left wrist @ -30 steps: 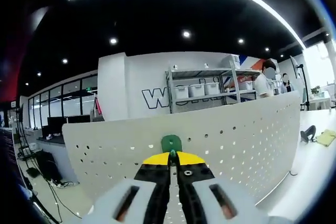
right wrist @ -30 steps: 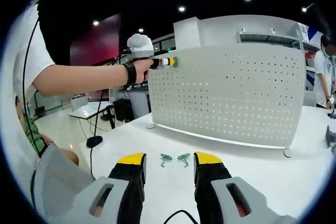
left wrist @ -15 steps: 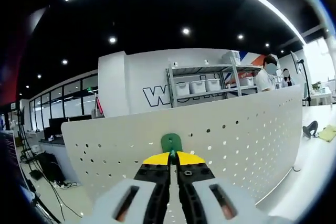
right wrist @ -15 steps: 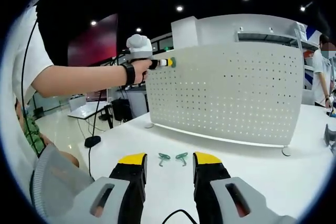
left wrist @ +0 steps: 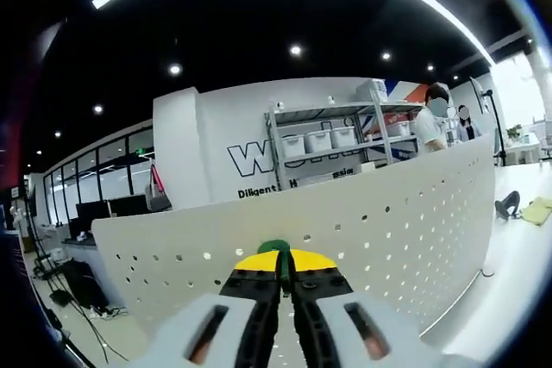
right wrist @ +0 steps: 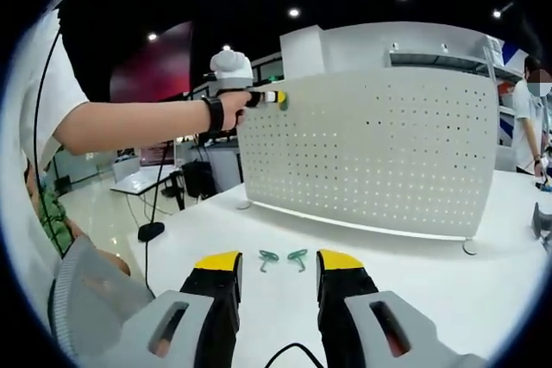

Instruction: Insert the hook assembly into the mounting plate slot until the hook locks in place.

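Observation:
A white perforated mounting plate (right wrist: 371, 157) stands upright on the white table (right wrist: 448, 282). My left gripper (left wrist: 281, 258) is shut on a green hook (left wrist: 274, 247) and holds it against the plate's (left wrist: 388, 230) top left corner; only the hook's top shows above the yellow fingertips. In the right gripper view the left gripper (right wrist: 274, 99) sits in a person's hand (right wrist: 231, 105) at that corner. My right gripper (right wrist: 276, 263) is open low over the table, nothing between its fingers. Two loose green hooks (right wrist: 284, 258) lie on the table just ahead of it.
A person's arm (right wrist: 129, 127) reaches in from the left. A cable (right wrist: 289, 352) lies on the table near my right gripper. Shelving with bins (left wrist: 332, 140) and people stand behind the plate. A dark object (left wrist: 507, 205) and a yellow cloth (left wrist: 537, 210) lie at the far right.
The left gripper has risen slightly along the plate's top edge; less of the green hook shows above its tips now. The right gripper has held still.

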The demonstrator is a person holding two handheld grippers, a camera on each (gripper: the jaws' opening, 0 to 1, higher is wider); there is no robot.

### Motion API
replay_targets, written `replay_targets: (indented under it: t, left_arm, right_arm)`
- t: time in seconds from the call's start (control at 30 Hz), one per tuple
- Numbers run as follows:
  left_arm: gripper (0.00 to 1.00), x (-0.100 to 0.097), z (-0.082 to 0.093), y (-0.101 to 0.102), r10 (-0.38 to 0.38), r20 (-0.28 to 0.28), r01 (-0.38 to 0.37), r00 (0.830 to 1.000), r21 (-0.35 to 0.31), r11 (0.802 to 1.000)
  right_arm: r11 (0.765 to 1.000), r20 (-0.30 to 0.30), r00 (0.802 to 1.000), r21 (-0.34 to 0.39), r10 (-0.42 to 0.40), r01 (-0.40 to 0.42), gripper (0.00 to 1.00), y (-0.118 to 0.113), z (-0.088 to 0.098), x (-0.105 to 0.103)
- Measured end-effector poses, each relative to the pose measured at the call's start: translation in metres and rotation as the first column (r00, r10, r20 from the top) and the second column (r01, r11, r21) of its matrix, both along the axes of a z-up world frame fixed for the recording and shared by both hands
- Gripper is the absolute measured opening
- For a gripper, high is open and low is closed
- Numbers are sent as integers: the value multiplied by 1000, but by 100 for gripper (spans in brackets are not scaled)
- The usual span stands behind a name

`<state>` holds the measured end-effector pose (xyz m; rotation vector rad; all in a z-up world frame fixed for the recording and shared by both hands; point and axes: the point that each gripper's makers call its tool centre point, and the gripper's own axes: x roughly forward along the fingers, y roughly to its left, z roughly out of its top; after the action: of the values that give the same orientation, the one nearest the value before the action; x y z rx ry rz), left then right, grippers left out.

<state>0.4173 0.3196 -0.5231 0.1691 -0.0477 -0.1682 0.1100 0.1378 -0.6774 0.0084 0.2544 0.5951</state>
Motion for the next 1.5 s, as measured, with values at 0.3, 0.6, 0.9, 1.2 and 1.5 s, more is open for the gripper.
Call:
replay_targets:
  t: [0.3, 0.6, 0.9, 1.2, 1.5]
  left_arm:
    - [10, -5, -1, -2, -20, 4, 20, 1000, 14, 1000]
    - [18, -24, 2, -1, -50, 7, 50, 999, 18, 999]
    - [22, -54, 7, 3, -92, 13, 92, 996, 0, 996]
    - [25, -87, 0, 5, -117, 8, 117, 993, -13, 993]
    - [26, -117, -13, 11, -123, -14, 123, 992, -16, 992]
  right_arm:
    - [1000, -2, 1000, -4, -2, 2, 34, -2, 0, 0]
    - [999, 1, 1000, -15, 31, -31, 34, 6, 4, 0]
    - [997, -8, 997, -23, 71, -71, 34, 14, 3, -4]
    - [994, -8, 994, -20, 107, -107, 34, 24, 4, -10]
    - [989, -6, 989, -19, 145, -145, 34, 39, 4, -19]
